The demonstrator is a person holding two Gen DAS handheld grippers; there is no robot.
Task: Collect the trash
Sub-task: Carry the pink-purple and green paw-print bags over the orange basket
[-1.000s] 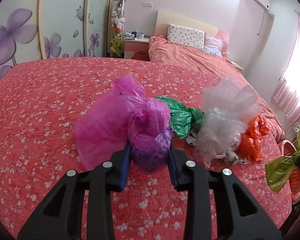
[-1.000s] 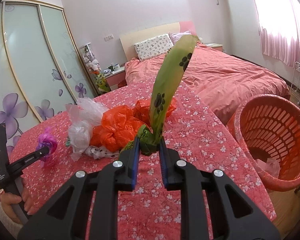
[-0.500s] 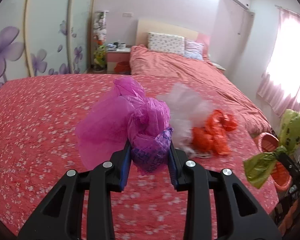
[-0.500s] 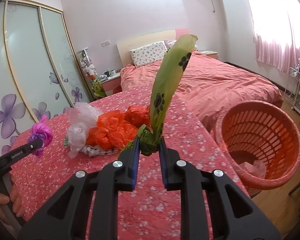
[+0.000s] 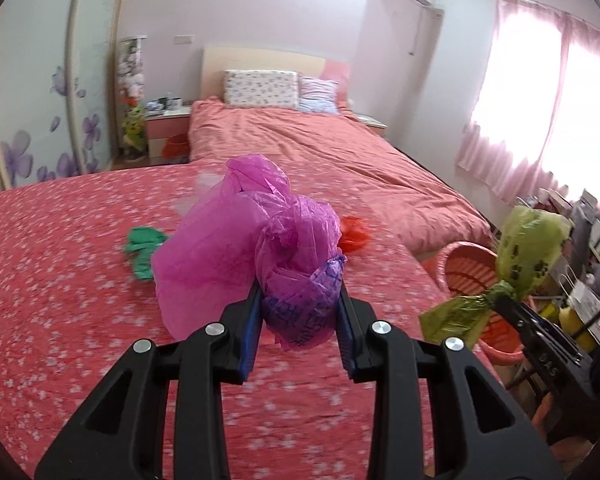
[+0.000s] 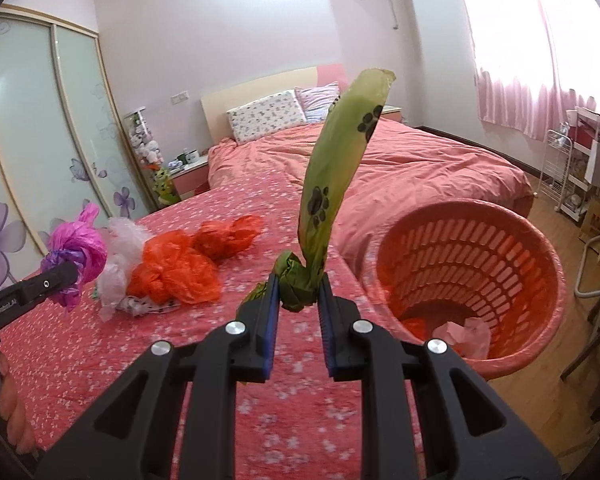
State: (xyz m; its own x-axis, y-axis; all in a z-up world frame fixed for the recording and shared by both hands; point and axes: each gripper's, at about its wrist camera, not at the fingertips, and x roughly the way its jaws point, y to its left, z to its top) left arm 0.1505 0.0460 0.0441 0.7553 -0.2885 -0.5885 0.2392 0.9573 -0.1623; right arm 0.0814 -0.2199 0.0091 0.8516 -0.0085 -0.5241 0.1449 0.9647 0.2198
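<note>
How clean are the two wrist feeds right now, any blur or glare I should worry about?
Left wrist view: the floral bedspread and green bag are motion-smeared, while the magenta bag in the left gripper stays sharp; the window blows out white. Right wrist view: sharper overall, the orange basket is readable, with window glare at upper right and fisheye bending at the edges.

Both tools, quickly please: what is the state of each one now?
Left tool: closed on the magenta bag.
Right tool: closed on the green paw-print bag.
</note>
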